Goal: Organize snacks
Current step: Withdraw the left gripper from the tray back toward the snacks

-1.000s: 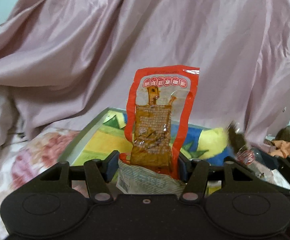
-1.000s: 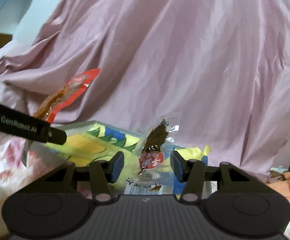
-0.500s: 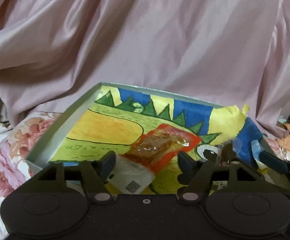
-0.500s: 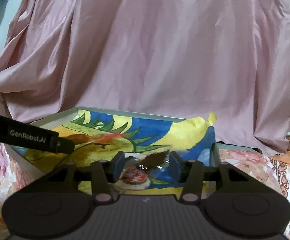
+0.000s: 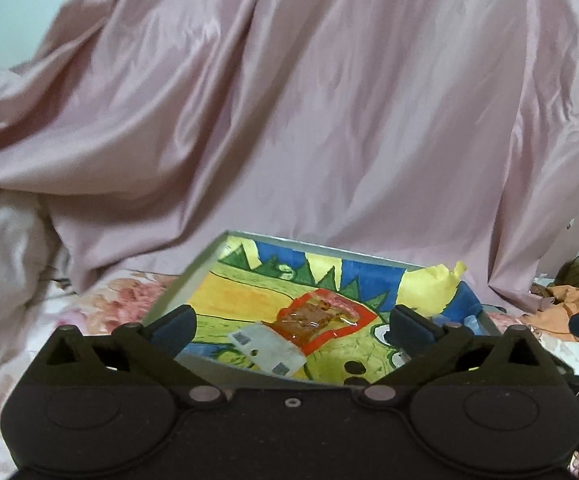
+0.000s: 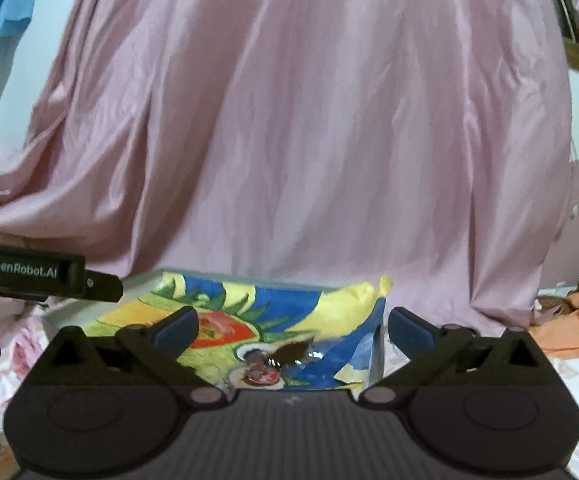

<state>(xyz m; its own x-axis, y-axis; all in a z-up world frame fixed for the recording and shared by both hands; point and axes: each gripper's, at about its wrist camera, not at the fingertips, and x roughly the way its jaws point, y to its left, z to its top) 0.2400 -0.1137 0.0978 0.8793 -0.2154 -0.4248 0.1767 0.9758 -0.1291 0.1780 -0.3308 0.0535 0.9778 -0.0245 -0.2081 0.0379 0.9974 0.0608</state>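
A shallow grey tray (image 5: 193,276) lined with a bright yellow, green and blue drawing lies on the bed. A red-edged snack packet (image 5: 313,322) with brown contents lies flat in it, also in the right wrist view (image 6: 219,330). A small clear packet (image 6: 285,358) with a dark brown snack and a red label lies in the tray's right part. My left gripper (image 5: 291,326) is open and empty just above the near rim. My right gripper (image 6: 291,326) is open and empty over the tray (image 6: 375,354).
A pink satin sheet (image 5: 289,120) hangs behind the tray. Floral bedding (image 5: 109,300) lies to the left. Orange cloth (image 6: 577,328) lies to the right. The left gripper's body (image 6: 37,272) reaches in from the left of the right wrist view.
Both grippers opened and let their packets drop into the tray. The red packet now lies flat; the dark snack packet lies at the right. Both grippers have drawn back and up slightly.
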